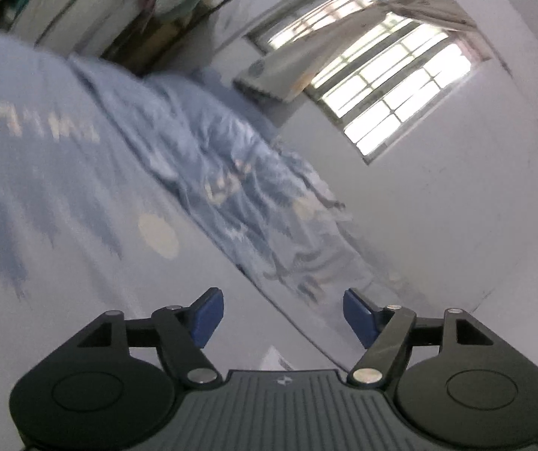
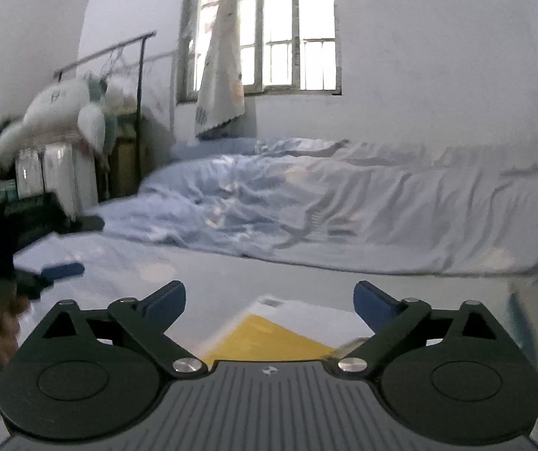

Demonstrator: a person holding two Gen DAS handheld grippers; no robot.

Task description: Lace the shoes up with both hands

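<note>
Your left gripper [image 1: 283,317] stood with its blue pads wide apart and nothing between them, tilted over a pale blue bed sheet [image 1: 81,195]. Your right gripper [image 2: 269,300] was likewise spread and empty, held level and facing the bed [image 2: 381,218] and the window [image 2: 287,37] at 12 o'clock.

No shoe and no lace showed in either view. The nearest candidate site was the flat yellow and white item [image 2: 269,334] directly below the right gripper at 6 o'clock, possibly a box or folder, though motion blur left that unsettled. The other gripper and the hand holding it showed as a dark blur at 9 o'clock in the right view [image 2: 58,272].

Handling, as a judgement from the task wording alone: a lace would be light, limp and thin, apt to slip from smooth pads unless pinched squarely. You would do best to take it close behind the stiff tip, so the end stays steerable into an eyelet. The shoe itself would be light and would shift under a pull, so one gripper ought to steady it near the eyelet row.

Whether any lacing stood done could not be determined from these views.
</note>
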